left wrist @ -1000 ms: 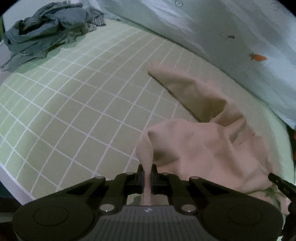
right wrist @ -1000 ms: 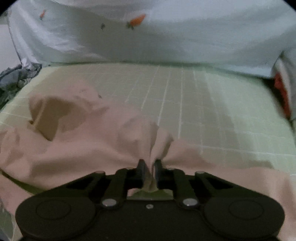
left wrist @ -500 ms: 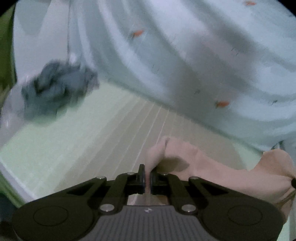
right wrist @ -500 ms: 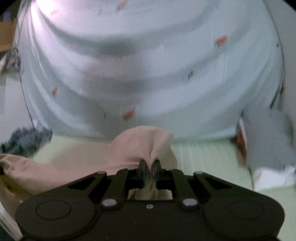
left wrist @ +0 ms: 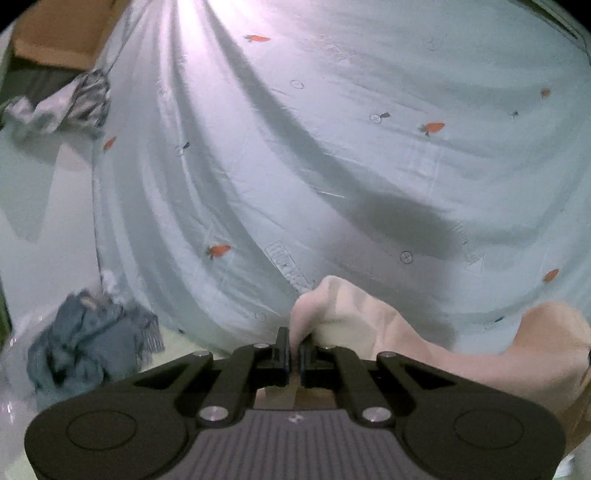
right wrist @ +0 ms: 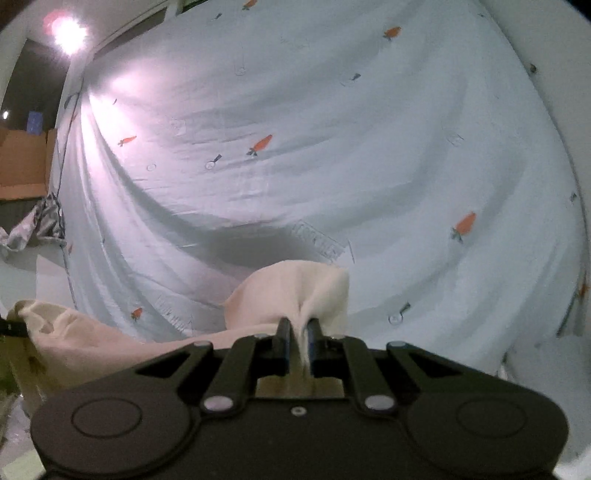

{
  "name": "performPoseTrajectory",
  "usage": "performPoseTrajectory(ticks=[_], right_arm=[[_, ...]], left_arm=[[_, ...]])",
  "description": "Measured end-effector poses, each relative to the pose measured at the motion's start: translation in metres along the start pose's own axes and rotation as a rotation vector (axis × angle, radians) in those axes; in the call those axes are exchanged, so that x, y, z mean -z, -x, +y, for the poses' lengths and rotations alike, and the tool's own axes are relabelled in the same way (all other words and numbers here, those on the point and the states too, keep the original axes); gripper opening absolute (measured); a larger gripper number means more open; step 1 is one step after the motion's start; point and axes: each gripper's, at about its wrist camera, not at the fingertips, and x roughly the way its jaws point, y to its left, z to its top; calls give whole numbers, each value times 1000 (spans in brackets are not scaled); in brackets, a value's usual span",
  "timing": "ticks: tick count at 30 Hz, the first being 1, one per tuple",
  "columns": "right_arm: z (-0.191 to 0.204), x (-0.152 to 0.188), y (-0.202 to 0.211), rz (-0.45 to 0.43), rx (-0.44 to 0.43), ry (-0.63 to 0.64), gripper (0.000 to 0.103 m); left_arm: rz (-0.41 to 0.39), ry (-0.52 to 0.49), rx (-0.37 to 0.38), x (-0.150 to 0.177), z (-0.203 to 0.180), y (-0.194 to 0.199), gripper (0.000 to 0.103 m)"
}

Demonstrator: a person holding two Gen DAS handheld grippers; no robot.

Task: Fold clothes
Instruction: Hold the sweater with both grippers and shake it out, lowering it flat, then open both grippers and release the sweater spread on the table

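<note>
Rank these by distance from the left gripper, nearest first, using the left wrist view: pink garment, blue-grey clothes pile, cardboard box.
1. Pink garment, pinched in the left gripper jaws.
2. Blue-grey clothes pile, lower left.
3. Cardboard box, far upper left.

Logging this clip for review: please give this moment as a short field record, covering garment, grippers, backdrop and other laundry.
garment: pale pink cloth garment, held up between both grippers
left gripper: shut on a bunched edge of the garment
right gripper: shut on another bunched edge
backdrop: pale blue hanging sheet with orange carrot print
other laundry: crumpled blue-grey pile of clothes, lower left in the left wrist view
</note>
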Motion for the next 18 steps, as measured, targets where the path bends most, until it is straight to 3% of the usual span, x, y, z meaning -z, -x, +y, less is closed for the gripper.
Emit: performPoseTrajectory(ticks=[4, 6, 8, 11, 14, 18], right_arm=[[5, 6, -65, 27, -3, 8, 10], [1, 19, -122, 91, -4, -40, 14], [-5, 38, -176, 161, 16, -75, 48], [-7, 71, -222, 286, 75, -66, 55], [-18, 111, -214, 365, 101, -88, 73], [-42, 168, -190, 530, 195, -117, 73]], left_arm=[[45, 11, -9, -3, 9, -78, 5], [82, -1, -44, 4, 11, -136, 12], [162, 3, -102, 20, 10, -193, 21], [290, 48, -111, 57, 14, -229, 35], [414, 87, -105, 107, 23, -237, 51], [614, 90, -136, 182, 32, -226, 51]])
